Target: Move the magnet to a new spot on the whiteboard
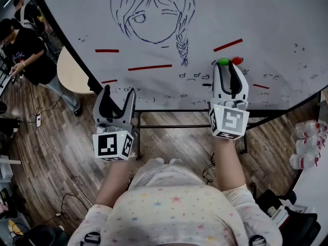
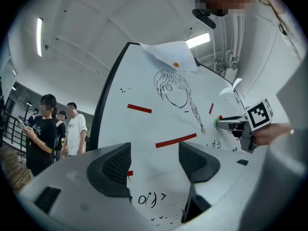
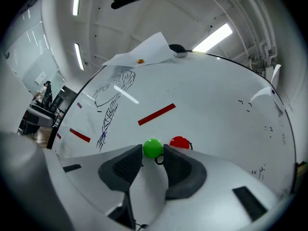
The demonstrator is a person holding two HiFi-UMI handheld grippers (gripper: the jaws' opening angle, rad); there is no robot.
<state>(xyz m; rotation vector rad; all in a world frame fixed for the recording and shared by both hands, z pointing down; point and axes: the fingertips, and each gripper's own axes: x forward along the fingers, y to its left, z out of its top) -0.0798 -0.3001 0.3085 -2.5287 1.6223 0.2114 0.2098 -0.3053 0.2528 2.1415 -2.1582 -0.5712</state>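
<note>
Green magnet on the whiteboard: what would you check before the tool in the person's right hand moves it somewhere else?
1. Green magnet sits between the right gripper jaws: ok, at their tips.
2. Both jaws touch it: ok, as far as it shows. Whether the grip is firm: cannot tell.
3. Red magnet is clear of the jaws: cannot tell, it lies close beside one.
4. Whiteboard has bare space for a new spot: ok.
5. Left gripper is out of the way: ok, open, empty and off to the side.
</note>
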